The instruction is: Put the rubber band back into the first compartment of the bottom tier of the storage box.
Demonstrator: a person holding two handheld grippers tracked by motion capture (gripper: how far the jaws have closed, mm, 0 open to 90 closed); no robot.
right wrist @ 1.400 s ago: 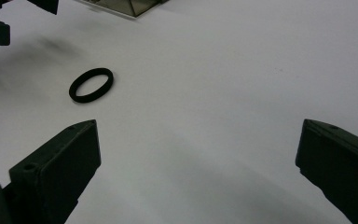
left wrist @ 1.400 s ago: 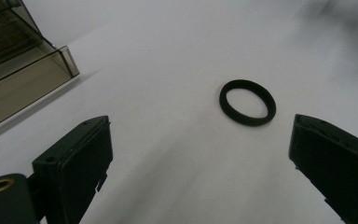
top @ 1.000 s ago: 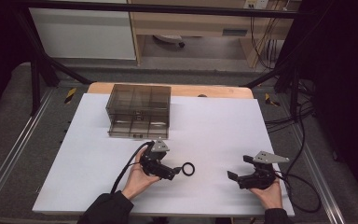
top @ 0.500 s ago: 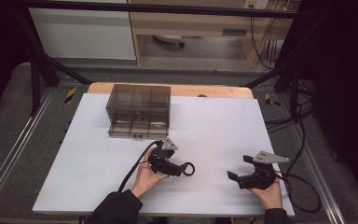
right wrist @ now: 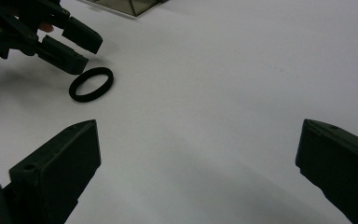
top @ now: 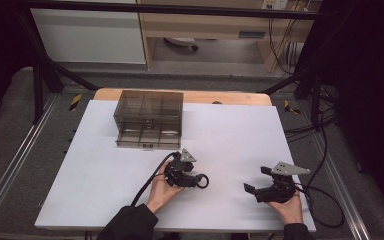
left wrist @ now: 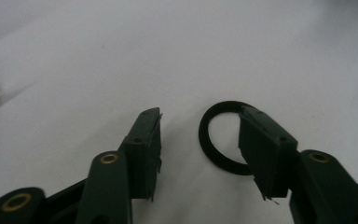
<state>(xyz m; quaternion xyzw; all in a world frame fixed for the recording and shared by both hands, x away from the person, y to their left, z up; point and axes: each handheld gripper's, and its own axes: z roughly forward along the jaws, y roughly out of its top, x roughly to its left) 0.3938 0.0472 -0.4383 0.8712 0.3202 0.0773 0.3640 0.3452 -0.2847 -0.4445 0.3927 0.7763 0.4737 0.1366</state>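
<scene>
A black rubber ring (top: 206, 183) lies flat on the white table (top: 230, 135). My left gripper (top: 198, 180) reaches it from the left. In the left gripper view (left wrist: 200, 114) its jaws have just been closing. The right jaw's tip stands over the ring's (left wrist: 206, 140) right side. The ring's left arc lies in the gap, apart from the left jaw, so nothing is gripped. My right gripper (top: 256, 180) rests near the front right, jaws wide apart (right wrist: 198, 135) with bare table between them. Its view shows the ring (right wrist: 80, 98) and the left gripper (right wrist: 89, 55) farther off.
A smoky transparent drawer box (top: 148, 117) stands at the back left of the table, its bottom drawer pulled out toward me. A wooden strip (top: 230, 96) runs along the far edge. Cables (top: 325, 200) hang off the right side.
The left gripper slid right to the ring and its jaws narrowed; the ring now sits at the jaw tips. The right gripper stayed where it was.
</scene>
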